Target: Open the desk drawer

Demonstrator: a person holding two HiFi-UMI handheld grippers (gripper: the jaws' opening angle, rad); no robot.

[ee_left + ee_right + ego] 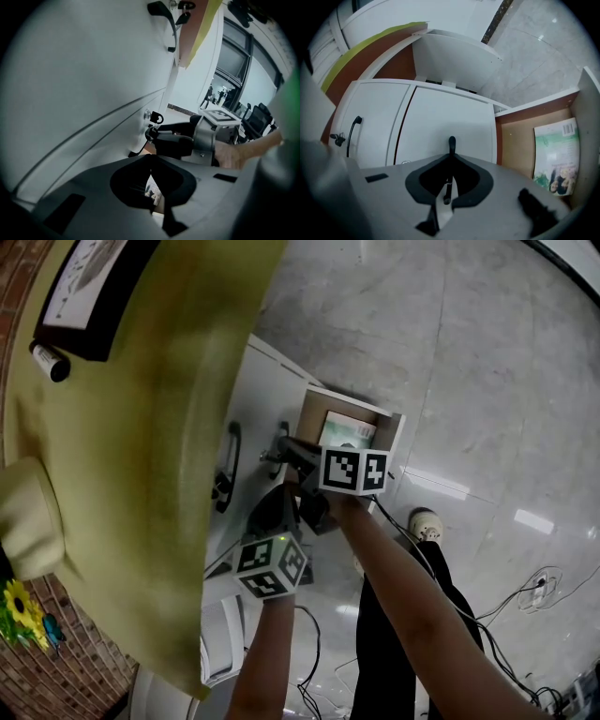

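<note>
Yellow-green desk (141, 427) up top, and the white drawer (312, 418) stands pulled out below its front edge, 1 green booklet (347, 432) lying flat inside. Right gripper (450, 161) is clamped on the black drawer handle (451, 142); left gripper (151, 157) hangs just beside, jaws together, empty.

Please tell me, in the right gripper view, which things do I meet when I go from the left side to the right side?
Key in the lock → black cabinet handle → drawer handle, clamped in the right gripper → wooden drawer floor → green booklet.
</note>
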